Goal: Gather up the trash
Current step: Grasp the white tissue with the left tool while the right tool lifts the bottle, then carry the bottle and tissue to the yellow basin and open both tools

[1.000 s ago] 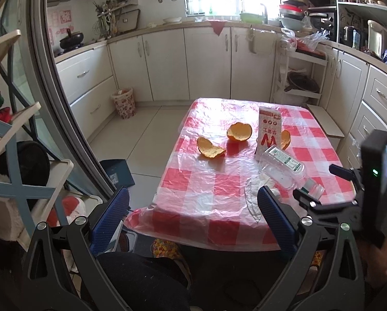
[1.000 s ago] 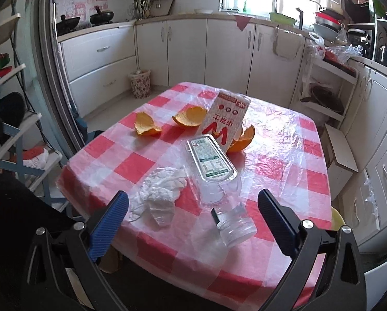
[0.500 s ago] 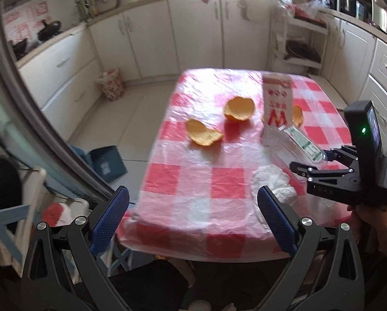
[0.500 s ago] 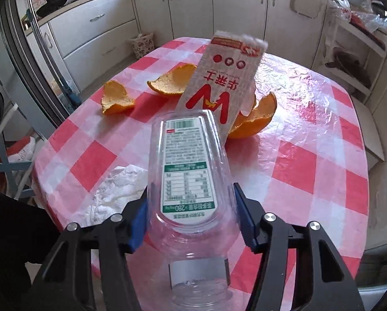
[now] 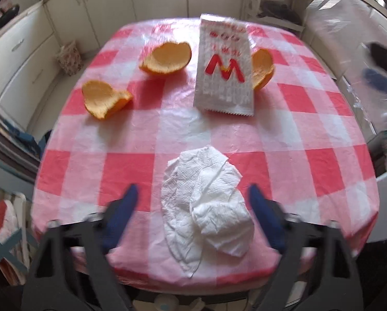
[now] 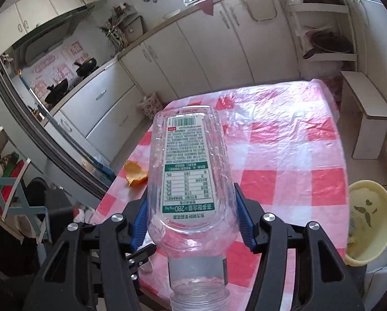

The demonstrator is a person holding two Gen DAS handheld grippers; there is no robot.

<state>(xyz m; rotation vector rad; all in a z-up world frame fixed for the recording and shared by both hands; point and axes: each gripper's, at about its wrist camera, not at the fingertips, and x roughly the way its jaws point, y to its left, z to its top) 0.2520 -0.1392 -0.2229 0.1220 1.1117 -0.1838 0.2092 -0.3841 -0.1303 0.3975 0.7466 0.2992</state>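
Observation:
A crumpled white tissue [image 5: 206, 207] lies near the front edge of the red-checked table [image 5: 284, 134]. My left gripper [image 5: 193, 191] points down over it. Its jaws are closing, with the tissue between them and the blue pads still just clear of it. Farther back lie a white packet with a red W [image 5: 223, 70] and three orange peels [image 5: 165, 59] [image 5: 104, 98] [image 5: 263, 68]. My right gripper [image 6: 192, 194] is shut on a clear plastic bottle [image 6: 190, 176] with a green-and-white label. It holds the bottle above the table [image 6: 284, 155], neck toward the camera.
A yellow bin [image 6: 369, 220] stands low beside the table's right edge. A patterned wastebasket [image 6: 152, 103] sits by the white cabinets, and a white stool [image 6: 366, 114] stands beyond the table. A shelf rack [image 6: 9, 197] is at the left.
My left gripper came down over the tissue and its jaws narrowed. My right gripper closed on the bottle, lifted it off the table and swung it aside.

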